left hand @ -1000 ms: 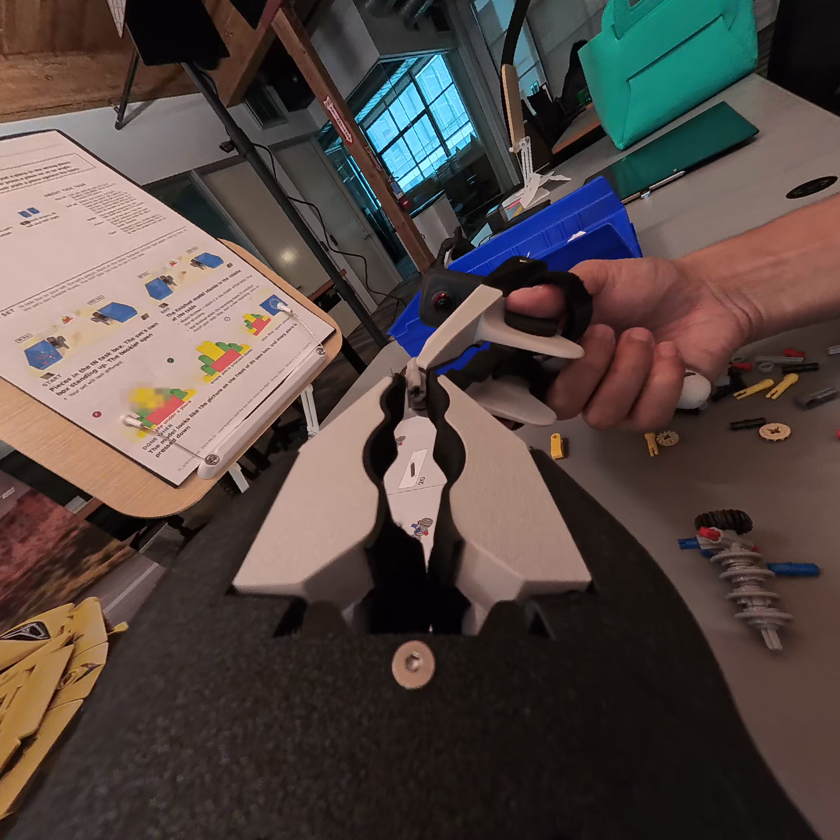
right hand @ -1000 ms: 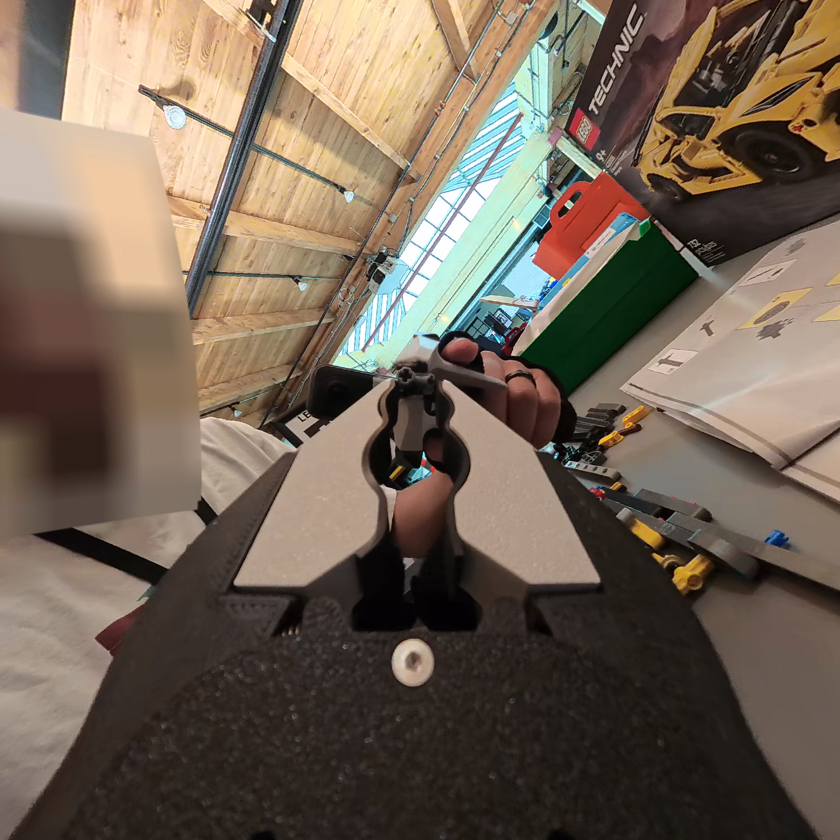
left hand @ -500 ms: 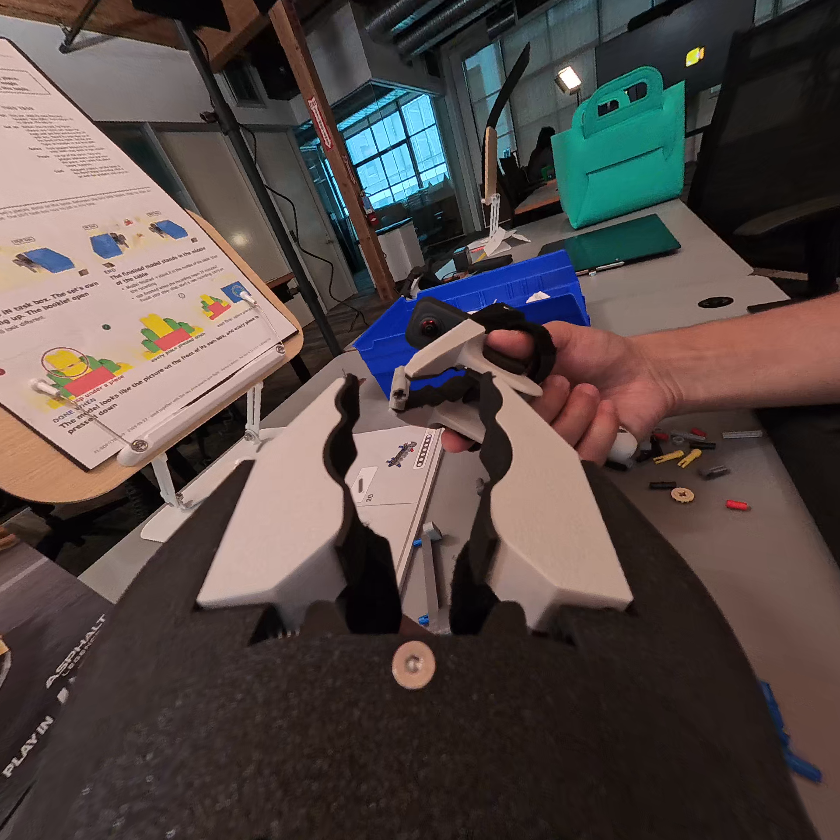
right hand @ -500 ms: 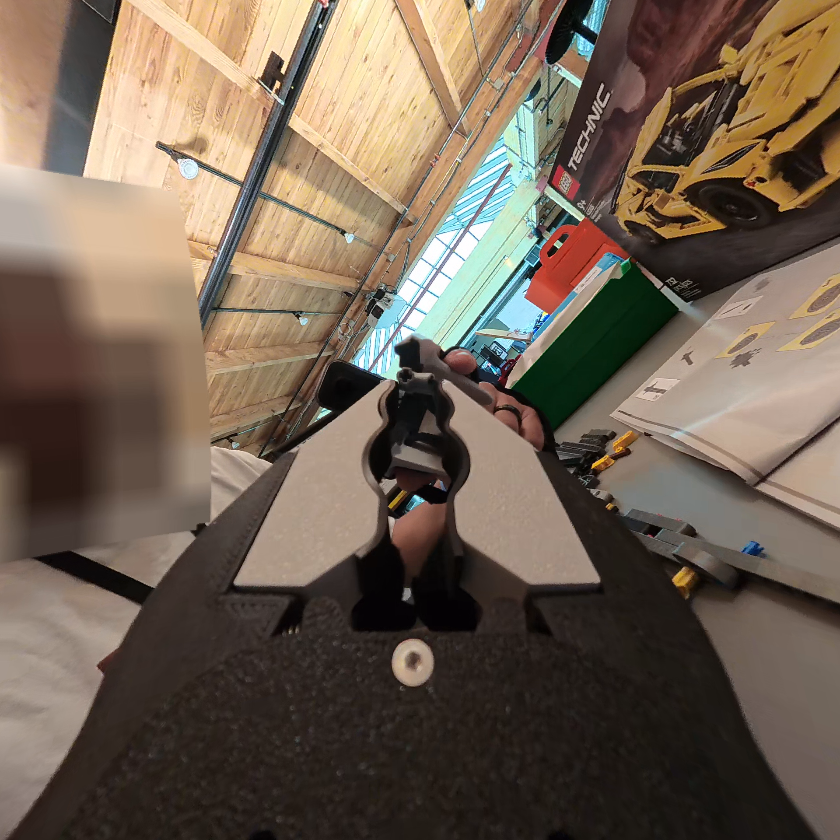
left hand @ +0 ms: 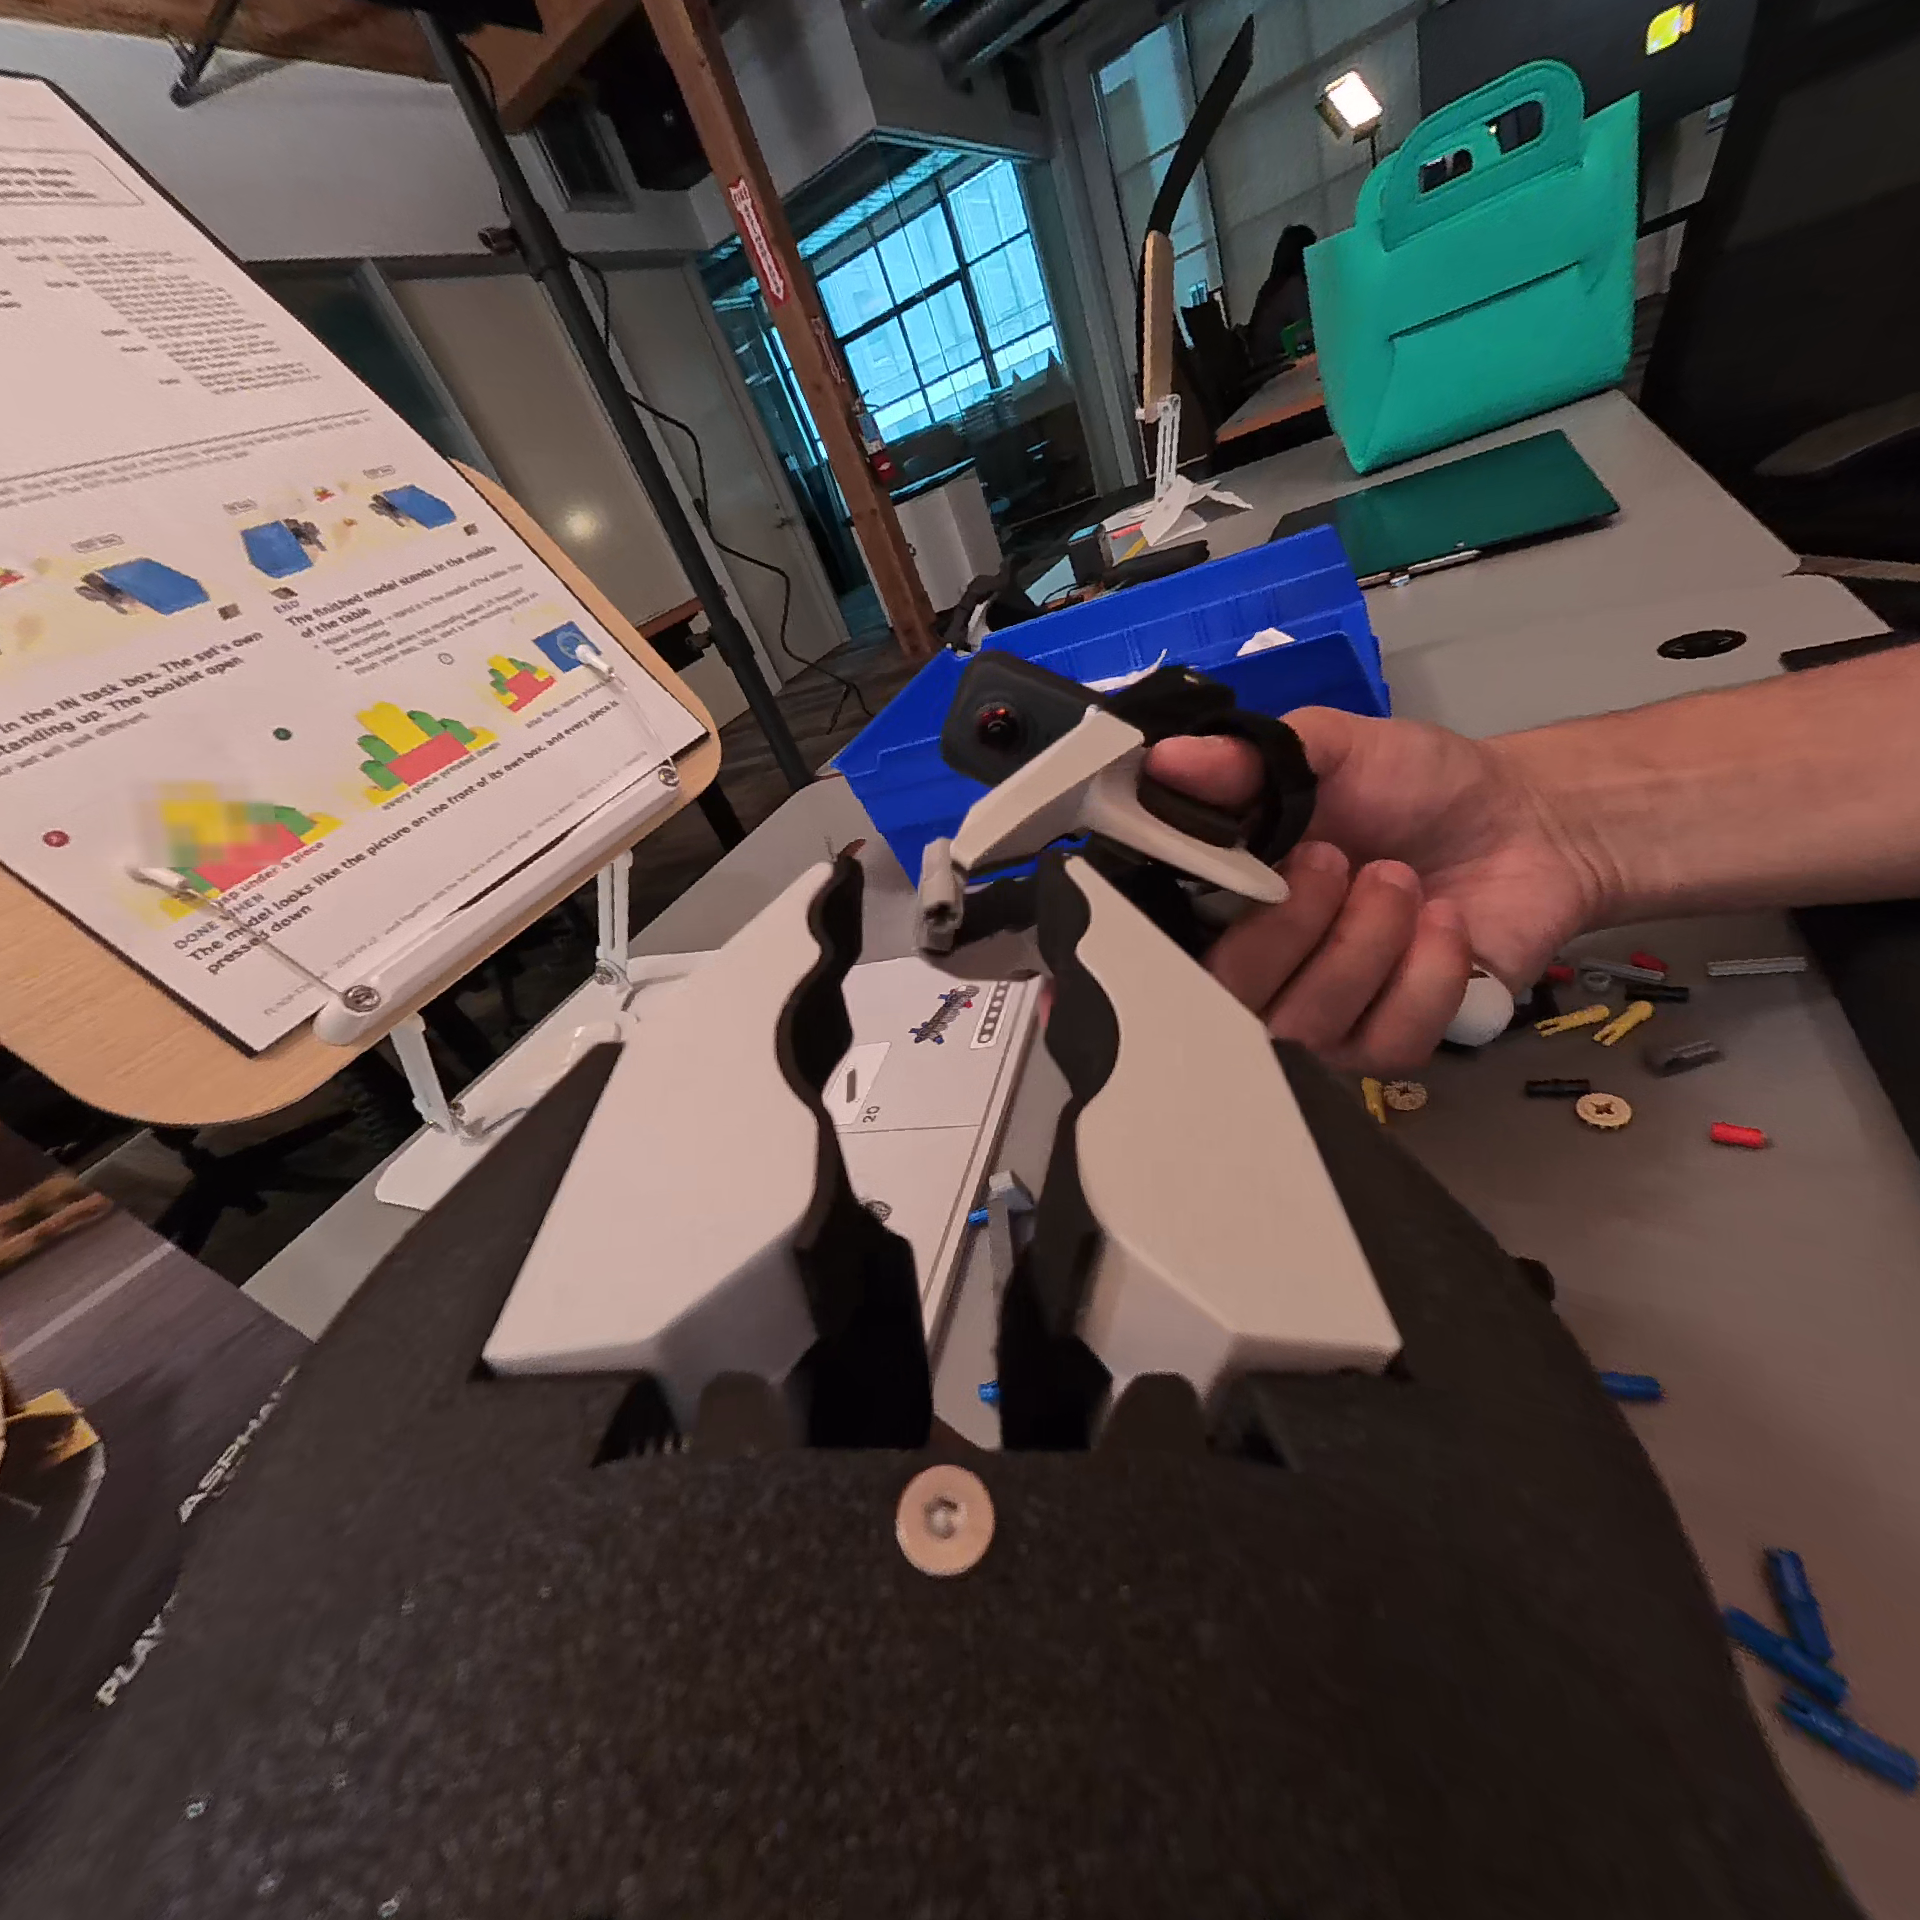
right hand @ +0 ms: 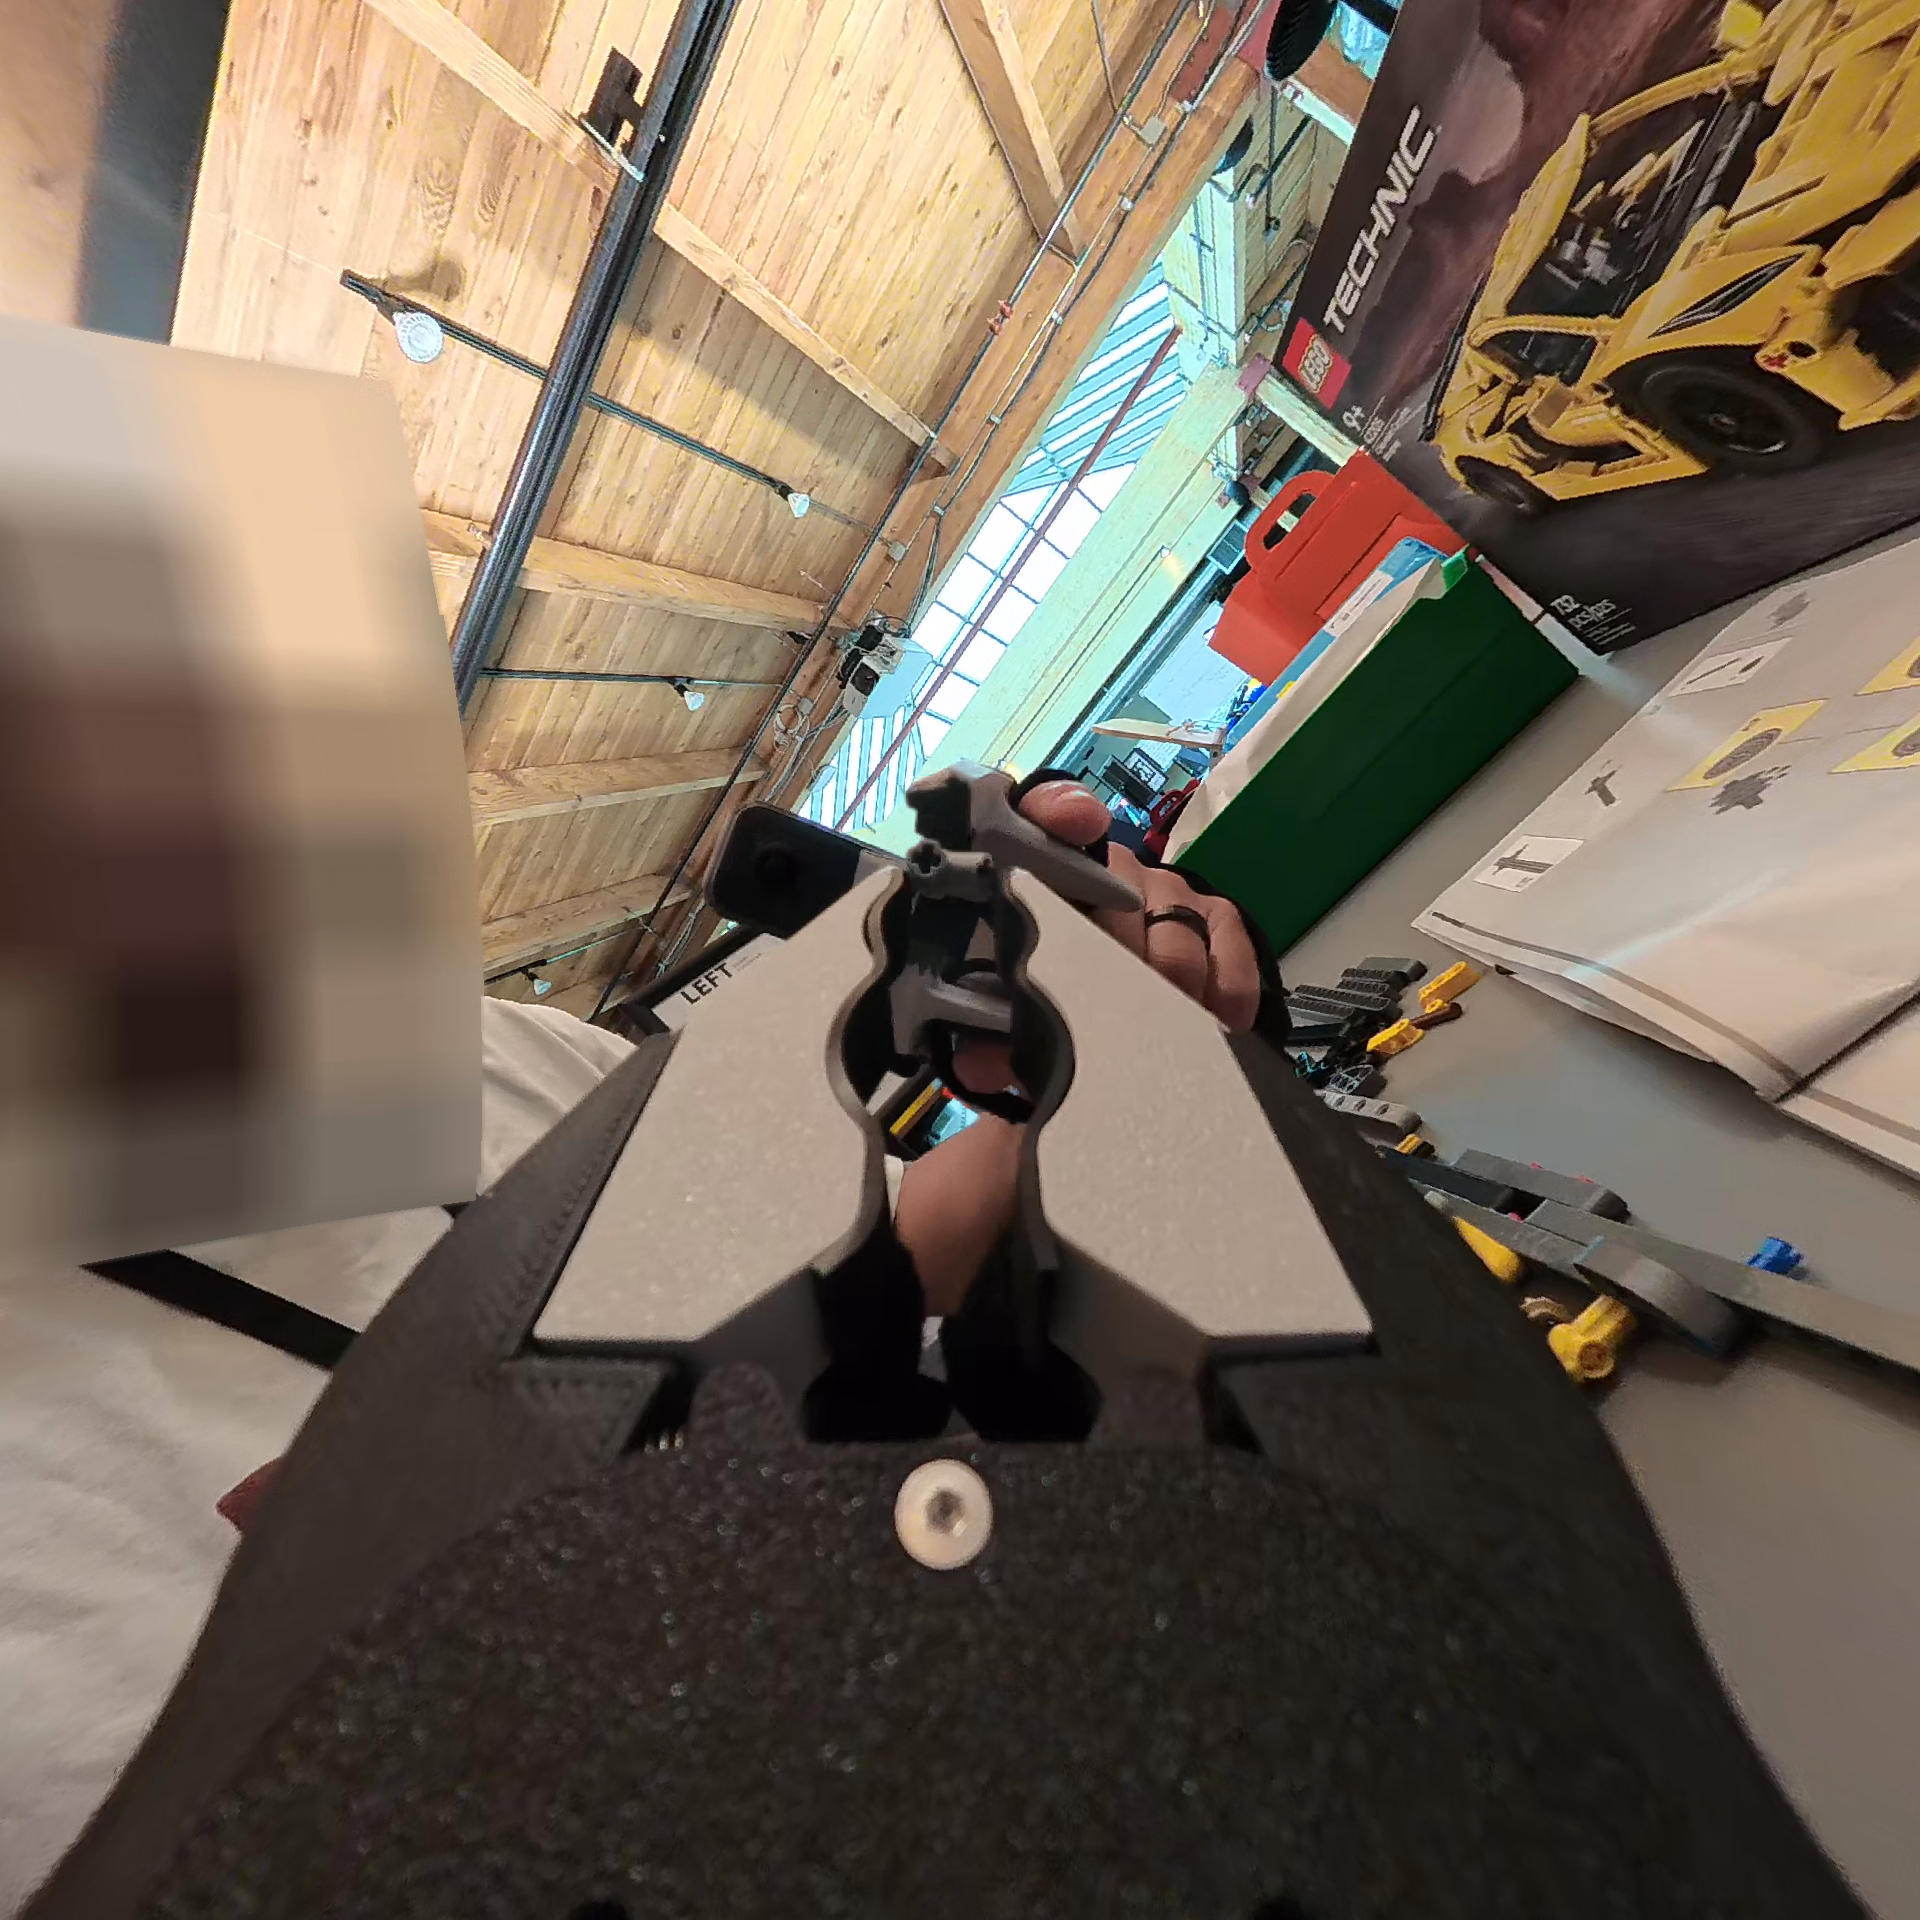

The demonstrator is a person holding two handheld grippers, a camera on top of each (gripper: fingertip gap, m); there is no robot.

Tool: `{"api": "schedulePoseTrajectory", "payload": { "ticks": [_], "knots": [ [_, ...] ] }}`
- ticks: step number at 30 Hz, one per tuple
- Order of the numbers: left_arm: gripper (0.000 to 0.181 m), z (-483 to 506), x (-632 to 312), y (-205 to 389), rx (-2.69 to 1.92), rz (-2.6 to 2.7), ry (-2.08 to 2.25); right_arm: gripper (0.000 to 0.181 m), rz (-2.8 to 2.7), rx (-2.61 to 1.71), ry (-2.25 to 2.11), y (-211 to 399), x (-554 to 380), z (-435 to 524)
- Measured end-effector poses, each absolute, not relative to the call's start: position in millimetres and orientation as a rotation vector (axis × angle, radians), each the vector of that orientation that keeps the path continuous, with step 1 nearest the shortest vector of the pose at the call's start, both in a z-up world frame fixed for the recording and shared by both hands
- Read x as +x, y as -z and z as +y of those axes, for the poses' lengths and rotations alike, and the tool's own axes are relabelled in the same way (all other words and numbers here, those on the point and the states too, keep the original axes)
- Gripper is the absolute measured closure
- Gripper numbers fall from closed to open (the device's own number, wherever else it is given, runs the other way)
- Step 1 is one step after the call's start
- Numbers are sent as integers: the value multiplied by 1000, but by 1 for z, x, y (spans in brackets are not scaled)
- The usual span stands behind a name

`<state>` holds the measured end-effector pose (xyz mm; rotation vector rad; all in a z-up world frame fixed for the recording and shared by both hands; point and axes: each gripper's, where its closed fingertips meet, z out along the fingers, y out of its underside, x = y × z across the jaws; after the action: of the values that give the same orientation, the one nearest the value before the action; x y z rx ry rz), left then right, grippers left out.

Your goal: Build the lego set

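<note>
A small grey Lego connector piece (left hand: 937, 902) is clamped at the fingertips of the right gripper (left hand: 951, 883), which is seen in the left wrist view held up above the grey worktop (left hand: 1662, 1247) by a hand (left hand: 1403, 883). In the right wrist view the same grey piece (right hand: 951, 871) is seen pinched at the very tip of the right gripper (right hand: 951, 883), whose two fingers are drawn together on it. The left gripper (left hand: 951, 904) is held just beside that piece with its fingers spread apart and nothing between them; the piece sits at the level of its fingertips, and whether either of them touches it cannot be told. In the right wrist view the left gripper (right hand: 961, 805) appears just beyond the held piece, gripped by a hand (right hand: 1174, 935) wearing a ring. Below the left gripper an open instruction booklet (left hand: 925, 1070) lies on the worktop. Loose pieces are scattered to the right: yellow pins (left hand: 1590, 1023), a tan gear (left hand: 1603, 1110), a red pin (left hand: 1735, 1132) and blue pins (left hand: 1797, 1652). A blue bin (left hand: 1195, 623) stands behind the right gripper, and a teal bag (left hand: 1475, 270) further back. To the left an instruction sheet (left hand: 260, 582) is clipped on a tilted wooden stand (left hand: 156, 1070). In the right wrist view grey beams (right hand: 1662, 1268) and yellow connectors (right hand: 1584, 1335) lie on the worktop, with the set's box (right hand: 1610, 260) and a green bin (right hand: 1382, 748) behind.
</note>
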<state>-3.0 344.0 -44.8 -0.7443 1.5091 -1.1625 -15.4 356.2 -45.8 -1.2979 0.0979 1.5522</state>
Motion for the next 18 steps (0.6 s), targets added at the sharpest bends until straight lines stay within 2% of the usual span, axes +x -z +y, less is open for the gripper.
{"api": "schedulePoseTrajectory", "payload": {
  "ticks": [4, 18],
  "knots": [
    [162, 339, -3, 46, -704, 1509, 1140, 167, 83, -1294, -1588, 46, -23, 356],
    [171, 342, -8, 45, -620, 1507, 1052, 167, 61, -1304, -1609, 44, -21, 350]
  ]
}}
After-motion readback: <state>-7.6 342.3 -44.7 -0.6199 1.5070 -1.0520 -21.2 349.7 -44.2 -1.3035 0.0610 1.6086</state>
